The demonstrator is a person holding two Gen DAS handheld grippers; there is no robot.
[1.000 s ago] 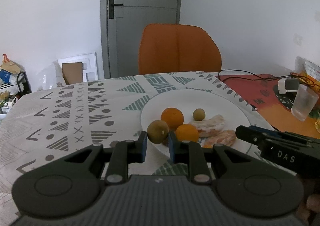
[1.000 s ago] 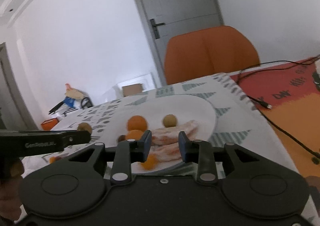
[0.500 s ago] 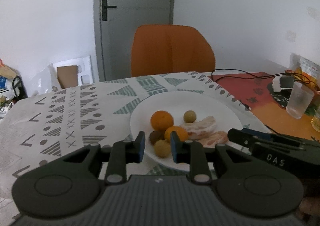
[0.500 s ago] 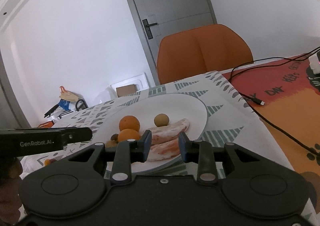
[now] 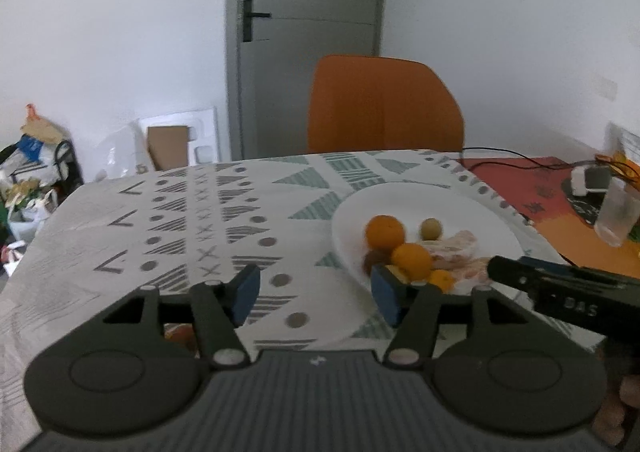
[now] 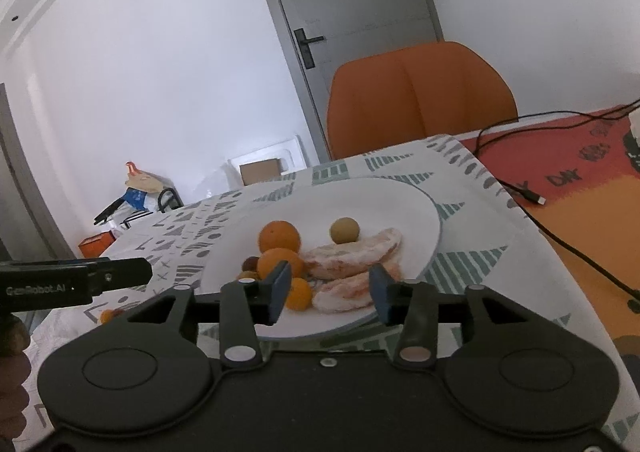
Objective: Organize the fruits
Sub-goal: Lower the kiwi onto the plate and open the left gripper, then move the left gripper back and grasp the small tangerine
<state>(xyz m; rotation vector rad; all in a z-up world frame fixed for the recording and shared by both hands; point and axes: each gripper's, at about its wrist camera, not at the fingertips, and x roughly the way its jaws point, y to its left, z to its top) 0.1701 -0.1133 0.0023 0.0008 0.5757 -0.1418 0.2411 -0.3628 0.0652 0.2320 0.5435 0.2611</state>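
Left wrist view: my left gripper (image 5: 316, 292) jaws gape wide, empty; right gripper (image 6: 328, 290) likewise, moderately. Fruits cluster on the plate (image 6: 404, 204); nudging the oranges (image 6: 279, 237) could roll them onto the worktop (image 5: 192, 212).

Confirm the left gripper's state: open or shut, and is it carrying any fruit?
Open and empty. The left gripper has its blue fingers spread wide, with only patterned tablecloth between them.
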